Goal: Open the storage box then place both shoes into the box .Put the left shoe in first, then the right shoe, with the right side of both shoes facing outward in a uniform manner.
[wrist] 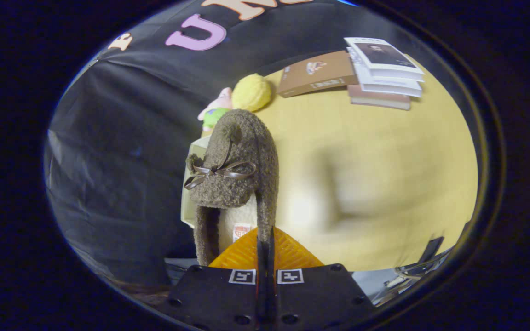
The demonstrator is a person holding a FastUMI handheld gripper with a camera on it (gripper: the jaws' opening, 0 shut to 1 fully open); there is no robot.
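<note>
Your fingers (265, 250), pressed together on the slipper's (235, 170) side wall, carry it above the tabletop (384, 174); keep the pinch firm and the toe steady.

The slipper (235, 170) hangs pinched in the jaws, seemingly above the box (190, 184), books (384, 69) beyond.

Staged recording booth, home-style set. Black cloth wall (122, 138) backs a light wooden table (384, 161). Household props on the table: stack of books (384, 69), brown booklet (315, 73), yellow plush ball (251, 92), small plush toy (214, 112).
</note>
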